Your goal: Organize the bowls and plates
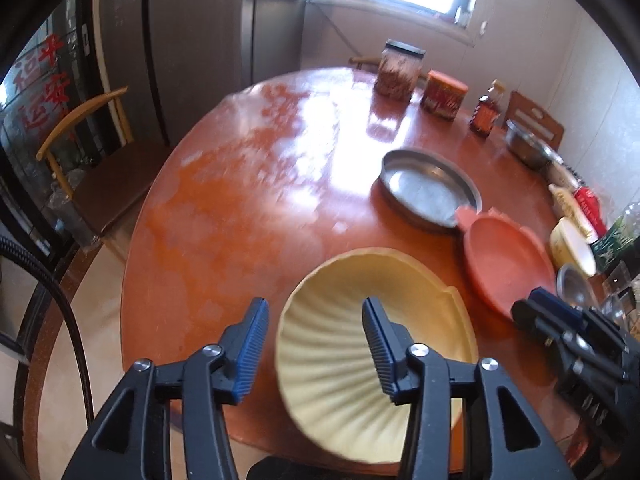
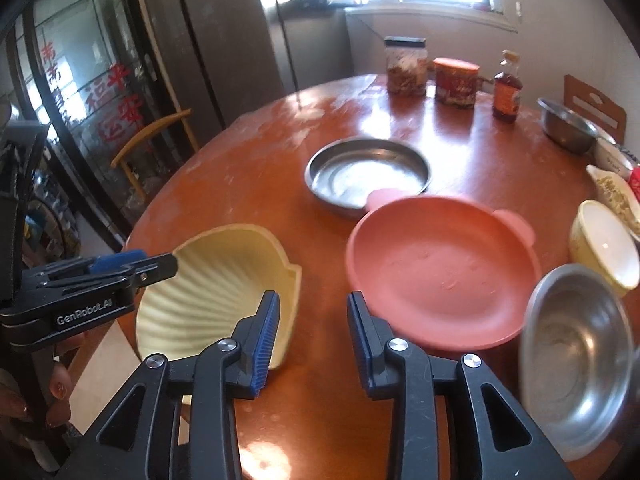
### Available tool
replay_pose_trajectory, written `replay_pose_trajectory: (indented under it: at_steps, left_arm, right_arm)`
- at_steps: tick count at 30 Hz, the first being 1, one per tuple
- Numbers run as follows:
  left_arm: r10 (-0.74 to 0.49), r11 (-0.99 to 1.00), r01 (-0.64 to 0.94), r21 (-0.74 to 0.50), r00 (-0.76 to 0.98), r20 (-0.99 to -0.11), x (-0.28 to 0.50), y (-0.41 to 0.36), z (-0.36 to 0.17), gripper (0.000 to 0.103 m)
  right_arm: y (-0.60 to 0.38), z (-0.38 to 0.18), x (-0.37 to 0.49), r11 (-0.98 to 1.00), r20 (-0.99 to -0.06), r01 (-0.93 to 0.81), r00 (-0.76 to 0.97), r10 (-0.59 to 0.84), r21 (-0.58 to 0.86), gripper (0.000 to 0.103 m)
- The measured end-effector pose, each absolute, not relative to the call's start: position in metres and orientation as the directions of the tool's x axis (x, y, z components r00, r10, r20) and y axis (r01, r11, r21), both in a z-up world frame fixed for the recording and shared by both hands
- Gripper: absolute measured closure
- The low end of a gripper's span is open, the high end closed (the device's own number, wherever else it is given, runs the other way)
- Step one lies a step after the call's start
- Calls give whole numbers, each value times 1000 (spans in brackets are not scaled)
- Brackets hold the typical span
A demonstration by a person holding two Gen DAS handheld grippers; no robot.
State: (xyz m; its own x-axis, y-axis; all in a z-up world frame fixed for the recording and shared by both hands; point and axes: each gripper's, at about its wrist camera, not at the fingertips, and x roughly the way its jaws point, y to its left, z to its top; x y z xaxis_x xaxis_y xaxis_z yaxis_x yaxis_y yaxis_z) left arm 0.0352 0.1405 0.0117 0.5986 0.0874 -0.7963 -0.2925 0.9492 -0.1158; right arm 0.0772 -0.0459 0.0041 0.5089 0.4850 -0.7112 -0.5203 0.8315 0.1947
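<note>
Sunlight from the window glares off a round red-brown table (image 2: pixel 248 168), with jars and a bottle pushed to its far edge, well out of the working space. Nearer lie the dishes to sort: a yellow shell bowl (image 1: pixel 344 352) at the near rim, a pink plate (image 2: pixel 440 272) just beside it, and a steel pan (image 2: pixel 368 172) behind, the pink plate's ear overlapping the pan's rim. A steel bowl (image 2: pixel 576 360) sits at the right, near a small yellow bowl (image 2: pixel 604 248).

The left gripper (image 1: pixel 316 344) hangs over the shell bowl with its jaws partly apart; the bowl's left rim lies between them in that view, but no pad presses on it, so the bowl looks set down and let go. The right gripper (image 2: pixel 312 340) stands partly apart too, over bare table between shell bowl and pink plate, holding nothing.

Judging by the layout, flat dishes are being gathered mid-table; the pink plate is probably next, perhaps into the pan. Its low rim would need a shallow approach
</note>
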Motion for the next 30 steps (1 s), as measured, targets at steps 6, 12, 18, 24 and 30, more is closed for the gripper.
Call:
replay_pose_trajectory:
  at_steps: [6, 12, 18, 24, 30]
  left_arm:
    - [14, 971, -197, -135, 610, -793, 65, 111, 28, 53]
    - [-78, 983, -93, -156, 556, -827, 106, 74, 21, 53]
    - [-100, 988, -54, -145, 495, -863, 139, 49, 2, 53]
    - [-88, 992, -45, -120, 443, -892, 154, 39, -13, 53]
    - [-89, 992, -44, -118, 419, -903, 166, 32, -26, 53]
  right_arm:
    - [-99, 27, 117, 897, -707, -406, 583, 401, 175, 54]
    - [-126, 24, 150, 925, -752, -371, 586, 301, 81, 51]
    - [-124, 3, 185, 917, -807, -386, 509, 299, 96, 50]
    - [-120, -15, 204, 917, -848, -392, 460, 264, 73, 50]
    - [-113, -30, 214, 905, -877, -420, 406, 259, 73, 51]
